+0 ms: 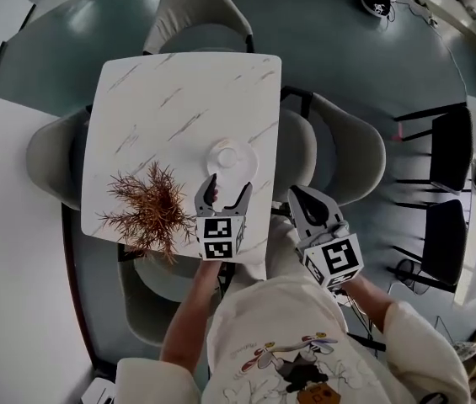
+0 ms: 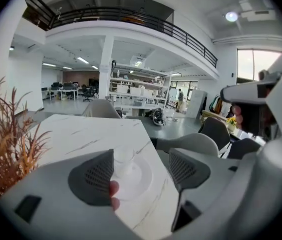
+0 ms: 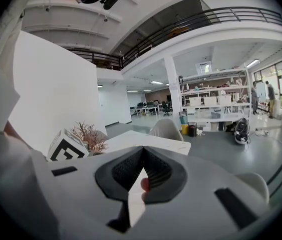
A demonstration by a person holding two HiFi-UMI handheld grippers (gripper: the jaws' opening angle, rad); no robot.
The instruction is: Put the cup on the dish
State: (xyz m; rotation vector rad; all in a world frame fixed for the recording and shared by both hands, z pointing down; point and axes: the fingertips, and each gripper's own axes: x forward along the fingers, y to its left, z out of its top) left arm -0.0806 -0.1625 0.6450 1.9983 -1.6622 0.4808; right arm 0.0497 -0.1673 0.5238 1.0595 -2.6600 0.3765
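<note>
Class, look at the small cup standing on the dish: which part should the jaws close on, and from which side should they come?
Grip the cup across its side wall, above the dish, coming level from the side where the open left gripper faces it. It stands upright and looks round, so opposite sides suit the jaws.

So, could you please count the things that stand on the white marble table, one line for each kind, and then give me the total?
cup: 1
dish: 1
dried plant: 1
Total: 3
</note>
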